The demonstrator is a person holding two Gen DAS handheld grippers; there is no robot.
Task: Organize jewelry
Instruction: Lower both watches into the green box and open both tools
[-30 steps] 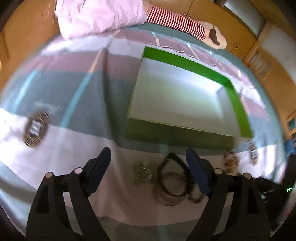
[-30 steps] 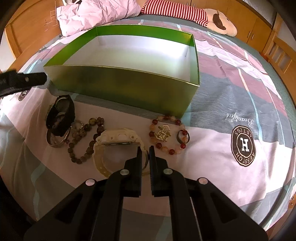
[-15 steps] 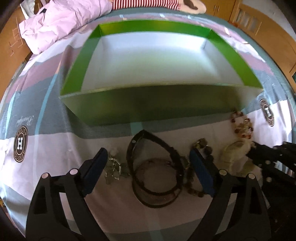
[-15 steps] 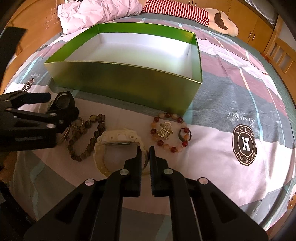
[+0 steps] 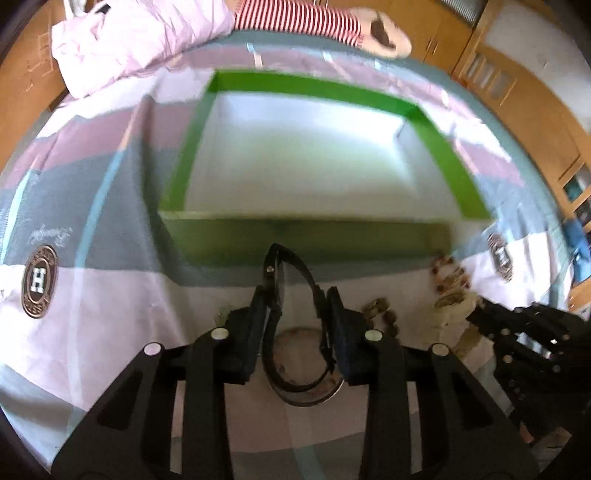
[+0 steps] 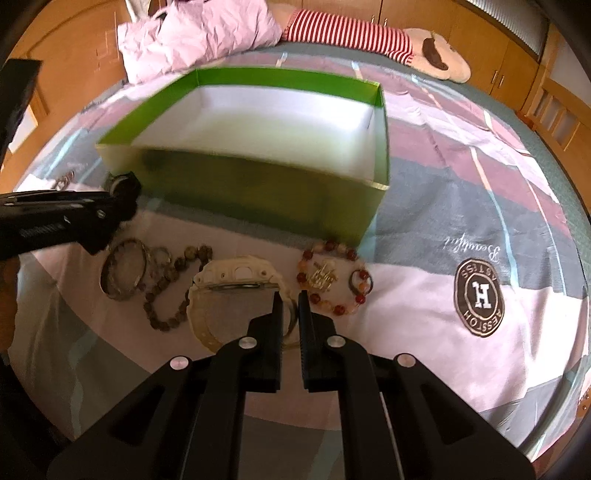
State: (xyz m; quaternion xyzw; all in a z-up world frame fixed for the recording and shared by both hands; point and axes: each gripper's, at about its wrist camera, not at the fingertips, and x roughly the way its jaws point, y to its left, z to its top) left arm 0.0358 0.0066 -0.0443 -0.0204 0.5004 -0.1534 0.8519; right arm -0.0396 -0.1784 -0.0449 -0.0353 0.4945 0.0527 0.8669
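An open green box (image 5: 306, 236) (image 6: 258, 184) with a white inside lies on the bedspread. My left gripper (image 5: 297, 299) (image 6: 122, 206) is closing, and both its pads press on the strap of a black watch (image 5: 275, 273) (image 6: 123, 184) squeezed into a tall loop in front of the box. A metal bangle (image 6: 123, 273) lies below it. My right gripper (image 6: 290, 295) is shut on nothing, just above a cream watch (image 6: 236, 273). A dark bead bracelet (image 6: 166, 291), a red bead bracelet (image 6: 306, 277) and a gold charm (image 6: 323, 275) lie beside it.
A crumpled pink quilt (image 6: 199, 33) and a red-striped plush toy (image 6: 369, 37) lie behind the box. Wooden cabinets (image 5: 517, 85) line the far right. The bedspread carries a round H logo (image 6: 480, 299) at the right and another (image 5: 38, 277) at the left.
My left gripper's jaws have come together around the black watch, which now stands in a narrow loop between the pads, and the hand has rolled. The right gripper has kept still.
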